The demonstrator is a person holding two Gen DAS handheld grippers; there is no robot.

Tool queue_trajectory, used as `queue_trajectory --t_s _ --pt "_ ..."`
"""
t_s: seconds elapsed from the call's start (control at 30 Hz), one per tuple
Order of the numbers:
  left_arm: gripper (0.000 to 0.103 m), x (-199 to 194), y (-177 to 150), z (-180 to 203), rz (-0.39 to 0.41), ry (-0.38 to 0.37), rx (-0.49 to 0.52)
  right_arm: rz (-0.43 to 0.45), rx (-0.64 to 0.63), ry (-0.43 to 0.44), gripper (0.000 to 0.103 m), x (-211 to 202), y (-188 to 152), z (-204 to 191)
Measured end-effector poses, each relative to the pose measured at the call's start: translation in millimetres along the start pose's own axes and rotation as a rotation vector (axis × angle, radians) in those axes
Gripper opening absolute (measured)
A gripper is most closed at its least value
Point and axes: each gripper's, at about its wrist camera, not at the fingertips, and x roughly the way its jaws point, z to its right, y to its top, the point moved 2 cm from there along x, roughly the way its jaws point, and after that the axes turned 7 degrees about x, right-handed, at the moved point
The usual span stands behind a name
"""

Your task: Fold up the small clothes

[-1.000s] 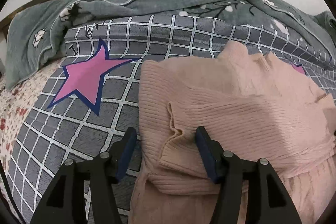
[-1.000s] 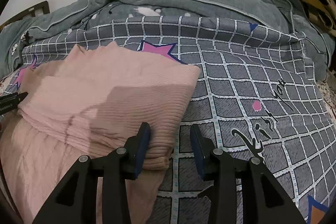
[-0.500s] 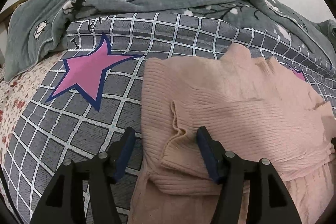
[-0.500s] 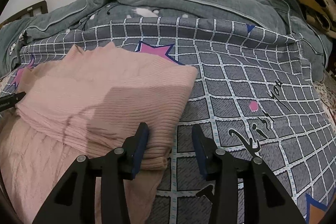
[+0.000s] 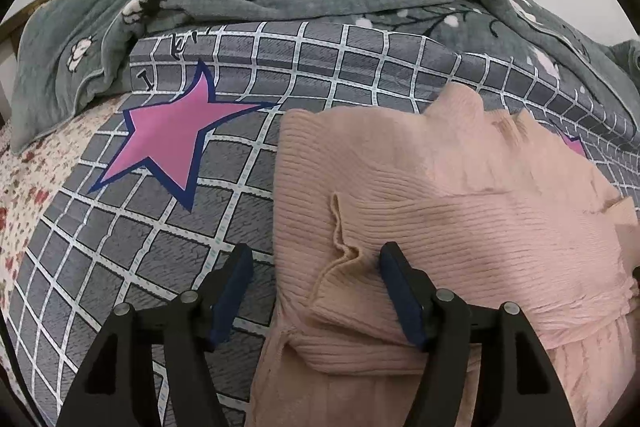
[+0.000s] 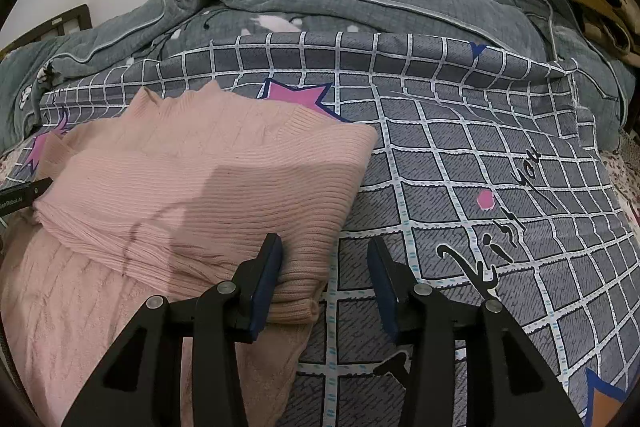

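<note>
Pink ribbed knit sweater (image 5: 460,211), partly folded, lies on grey grid-print bedsheet (image 5: 320,67). Left hand-held gripper (image 5: 316,291) and right hand-held gripper (image 6: 325,277) both spread apart, straddling sweater edges. Brown cloth (image 6: 592,3) only in right view.

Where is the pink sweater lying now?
The pink sweater lies on the grey checked blanket, right of the pink star; in the right wrist view it fills the left side.

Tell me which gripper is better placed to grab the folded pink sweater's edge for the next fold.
Left, probably. The left gripper is open with the pink sweater's folded edge between its fingers. The right gripper, also open, has only the corner beside one finger.
</note>
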Motion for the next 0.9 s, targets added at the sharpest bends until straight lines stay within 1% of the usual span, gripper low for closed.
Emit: queue_trajectory --t_s 0.17,0.27,0.4,0.5,0.63,0.77,0.83,0.9 --pt "0.066 0.7 0.2 -1.1 0.000 0.006 0.004 0.002 -0.008 -0.013 0.045 -0.1 -0.4 -1.2" --pt "0.069 1.0 0.7 -1.8 -0.003 0.014 0.003 0.003 -0.007 -0.016 0.046 -0.7 -0.6 -1.0" --pt "0.072 1.2 1.1 -5.8 -0.011 -0.004 -0.022 0.013 0.007 -0.004 0.048 -4.2 -0.7 1.8" --pt "0.075 -0.2 1.3 -5.8 -0.014 -0.002 -0.030 0.021 0.027 -0.002 0.052 -6.8 0.0 4.8" --pt "0.075 -3.6 1.5 -6.7 -0.016 -0.013 -0.041 0.032 0.038 0.002 0.054 -12.4 1.2 6.5" --pt "0.077 -6.8 1.1 -9.7 -0.025 -0.043 -0.055 0.027 0.055 0.016 0.054 -26.5 -1.3 9.4" --pt "0.078 -10.4 -0.8 -13.1 -0.026 -0.053 -0.058 0.019 0.068 0.023 0.054 -37.5 -8.9 9.9" --pt "0.078 -15.4 -3.5 -16.5 -0.020 -0.051 -0.056 0.030 0.066 0.016 0.054 -52.6 -19.5 8.1"
